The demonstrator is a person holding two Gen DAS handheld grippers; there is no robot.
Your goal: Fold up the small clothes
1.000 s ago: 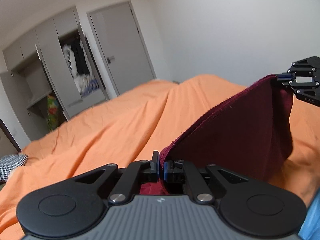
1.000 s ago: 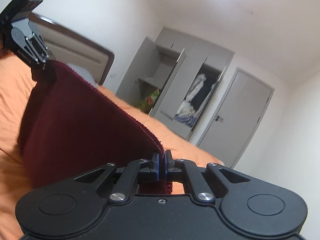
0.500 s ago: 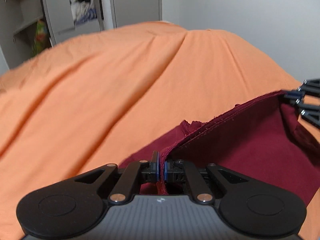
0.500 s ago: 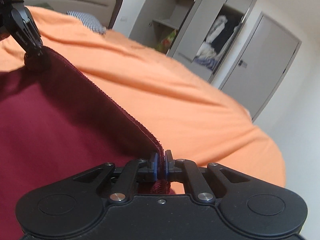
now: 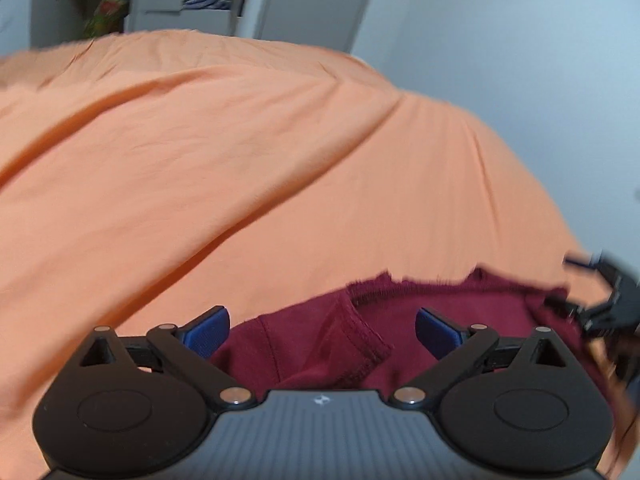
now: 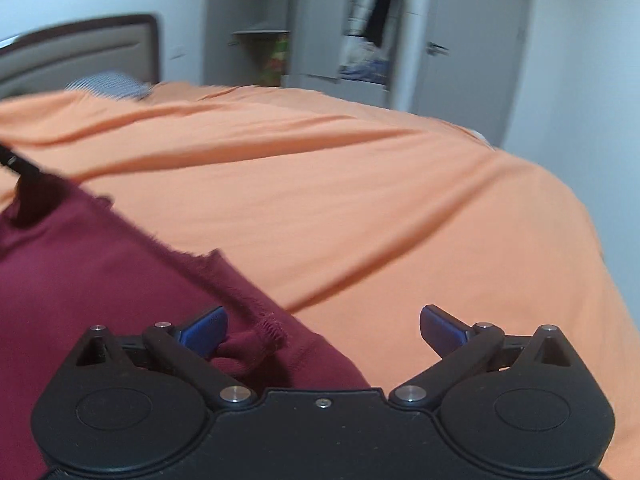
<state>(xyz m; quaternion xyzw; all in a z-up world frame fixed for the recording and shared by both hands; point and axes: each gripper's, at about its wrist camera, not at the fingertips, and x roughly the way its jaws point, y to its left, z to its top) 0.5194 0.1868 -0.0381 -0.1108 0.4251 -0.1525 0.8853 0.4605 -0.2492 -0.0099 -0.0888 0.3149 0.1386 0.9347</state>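
Note:
A dark red garment (image 5: pixel 460 312) lies on the orange bedsheet (image 5: pixel 240 160), its hemmed edges bunched just in front of me. In the left wrist view my left gripper (image 5: pixel 323 330) stands open over a folded hem, blue pads wide apart. The right gripper shows blurred at that view's right edge. In the right wrist view the garment (image 6: pixel 80 272) fills the lower left, and my right gripper (image 6: pixel 323 330) is open with a rumpled corner beside its left pad. The left gripper's tip is a blur at the far left there.
The orange bedsheet (image 6: pixel 360 200) covers the whole bed ahead. A headboard (image 6: pixel 80 52) and a checked pillow (image 6: pixel 108 82) sit at the far left. Open grey wardrobes (image 6: pixel 360 24) with hanging clothes and a closed door (image 6: pixel 472 40) stand beyond the bed.
Both grippers came down to the bed with the garment held between them, then opened and let go of its edge. The garment now lies on the sheet.

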